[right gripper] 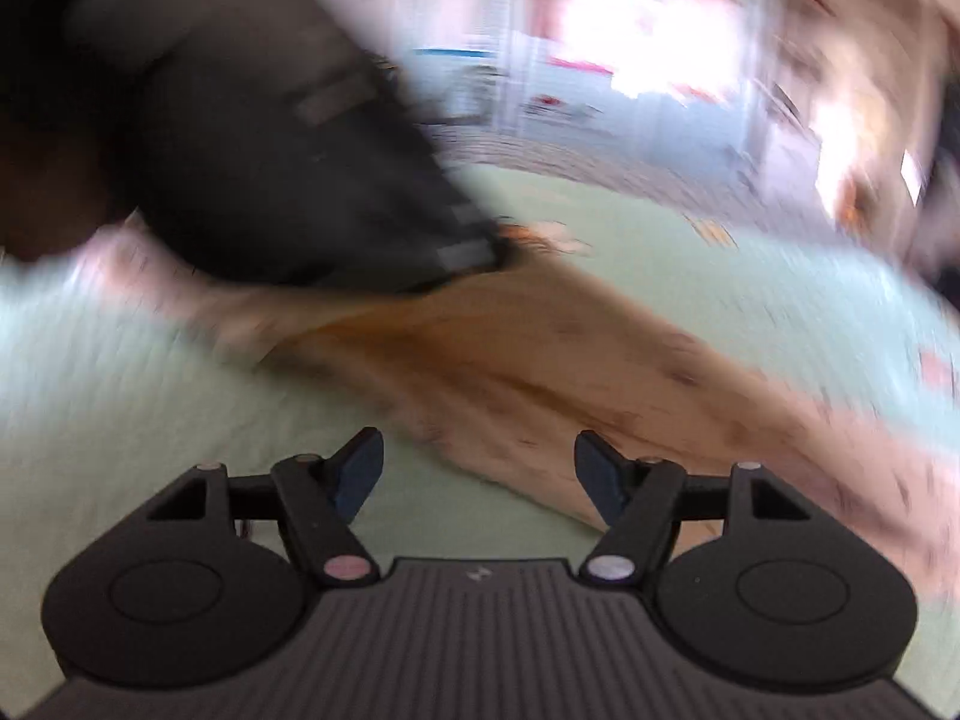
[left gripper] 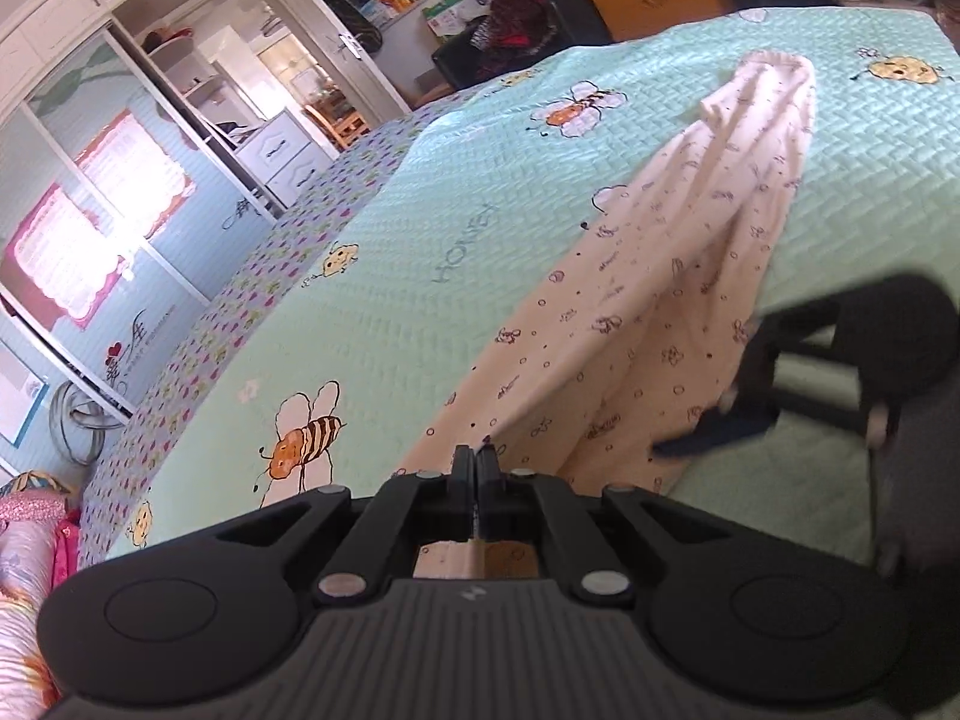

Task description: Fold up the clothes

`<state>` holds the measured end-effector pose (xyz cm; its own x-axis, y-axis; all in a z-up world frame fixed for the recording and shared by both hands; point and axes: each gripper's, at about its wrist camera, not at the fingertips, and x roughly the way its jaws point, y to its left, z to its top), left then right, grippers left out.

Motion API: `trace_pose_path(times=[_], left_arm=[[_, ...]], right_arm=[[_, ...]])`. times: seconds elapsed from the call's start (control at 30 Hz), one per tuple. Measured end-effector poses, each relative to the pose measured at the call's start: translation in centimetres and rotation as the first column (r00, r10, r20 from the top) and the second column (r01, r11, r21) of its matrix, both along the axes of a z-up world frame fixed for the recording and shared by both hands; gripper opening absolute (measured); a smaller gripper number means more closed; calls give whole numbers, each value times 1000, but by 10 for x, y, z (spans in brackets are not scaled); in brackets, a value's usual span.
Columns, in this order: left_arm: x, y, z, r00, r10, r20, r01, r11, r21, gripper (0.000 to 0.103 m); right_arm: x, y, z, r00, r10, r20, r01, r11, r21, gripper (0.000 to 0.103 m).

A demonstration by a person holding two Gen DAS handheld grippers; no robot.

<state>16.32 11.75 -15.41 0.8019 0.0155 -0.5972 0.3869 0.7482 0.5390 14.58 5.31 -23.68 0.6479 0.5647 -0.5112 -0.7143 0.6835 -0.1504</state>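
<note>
Left wrist view gives us the clearest look at the cream printed garment [left gripper: 672, 276], which lies stretched in 1 long strip across the mint bee-print bedspread [left gripper: 420, 276], its far end bunched up near the bed's far side. Our left gripper [left gripper: 477, 462] has its 2 fingers pressed together on the garment's near edge, and a bit of cream cloth shows behind them. Our right gripper [left gripper: 714, 420] appears at the right edge, blurred and partly cut off, close against the garment's side. Right wrist view is badly smeared by motion; we can still see the right gripper [right gripper: 478, 468] with its blue pads [right gripper: 360, 468] spread wide and nothing between them, the garment [right gripper: 510, 372] just ahead, and the left gripper [right gripper: 474, 252] as a dark blur gripping the cloth. A wardrobe [left gripper: 198, 72] stands beyond the bed.
</note>
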Motion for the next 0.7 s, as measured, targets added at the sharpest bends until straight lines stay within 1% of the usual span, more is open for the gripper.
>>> trace_pose_path(times=[0.1,0.2,0.23,0.27,0.3,0.33,0.47,0.53,0.67,0.7], left_arm=[[0,4,0,1000,4,-3,-4,1000,12,0],[2,8,2,1000,20,0,-20,1000,13,0],[1,9,2,1000,22,1,-22,1000,14,0],[1,10,2,1000,24,1,-24,1000,16,0],[0,11,2,1000,26,1,-26,1000,17,0],[-1,12,2,1000,28,1,-28,999,18,0],[-4,15,2,999,36,2,-36,999,23,0],[-13,20,4,999,43,-4,-43,999,8,0],[-36,32,0,997,68,-35,-69,997,-31,3],[-42,35,-5,996,80,-48,-81,996,-34,3]], right_arm=[[0,14,-6,997,60,56,-55,994,-93,72],[1,28,-12,988,122,96,-103,979,-178,71],[10,27,-12,990,126,57,-116,981,-153,64],[17,27,-13,991,134,12,-131,983,-129,46],[22,26,-13,987,153,-51,-158,981,-116,4],[21,24,-13,985,157,-71,-165,980,-116,3],[-9,13,-16,983,183,11,-178,967,-185,3],[-21,11,-16,981,190,45,-178,966,-190,3],[-27,14,-16,977,189,96,-164,961,-223,4],[-29,16,-16,976,190,111,-160,959,-233,8]])
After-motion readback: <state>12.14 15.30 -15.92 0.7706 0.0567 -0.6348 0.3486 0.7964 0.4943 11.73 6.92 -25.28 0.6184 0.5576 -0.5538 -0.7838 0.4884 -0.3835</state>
